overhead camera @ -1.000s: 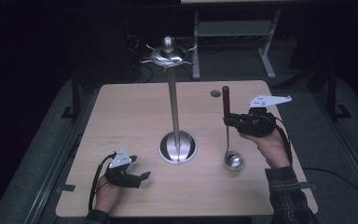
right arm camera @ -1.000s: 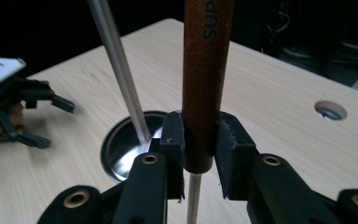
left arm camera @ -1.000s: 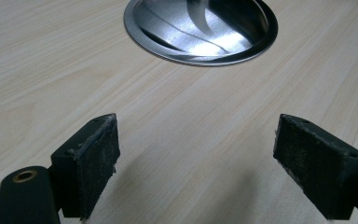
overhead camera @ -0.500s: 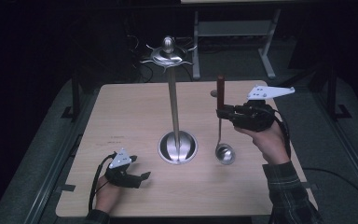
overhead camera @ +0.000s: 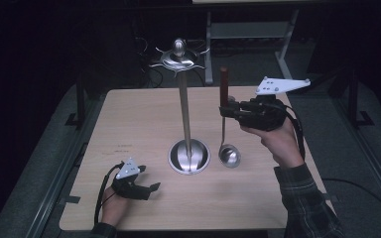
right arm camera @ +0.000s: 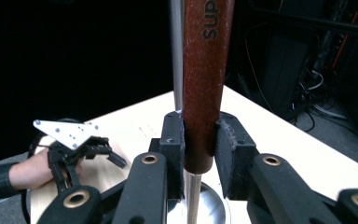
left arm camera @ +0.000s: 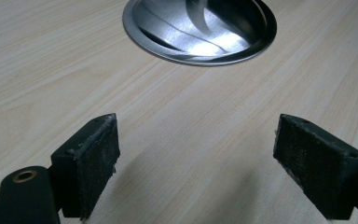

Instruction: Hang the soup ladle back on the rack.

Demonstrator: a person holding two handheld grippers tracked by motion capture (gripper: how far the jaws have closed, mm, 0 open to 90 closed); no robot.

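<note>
A ladle hangs upright, its red-brown handle (overhead camera: pixel 223 84) at the top and its steel bowl (overhead camera: pixel 229 155) low over the table, right of the stand. My right gripper (overhead camera: pixel 226 110) is shut on the handle's lower end; in the right gripper view the pads (right arm camera: pixel 172 140) press both sides of the handle (right arm camera: pixel 205 79). The steel utensil stand has a round base (overhead camera: pixel 189 156), a thin pole (overhead camera: pixel 183 109) and a crown of hooks (overhead camera: pixel 178 57). My left gripper (overhead camera: pixel 151 191) rests open on the table at the front left, with nothing between its jaws (left arm camera: pixel 196 158).
The wooden table (overhead camera: pixel 139 119) ends in dark floor on all sides. A metal frame (overhead camera: pixel 248 29) stands behind it. The stand's base (left arm camera: pixel 200 28) lies just ahead of the left gripper. In the right gripper view, the left hand and its gripper (right arm camera: pixel 81 149) sit beyond the pole (right arm camera: pixel 176 51).
The right gripper has risen with the ladle and drifted left toward the stand, and the bowl has lifted with it. The left gripper has stayed put.
</note>
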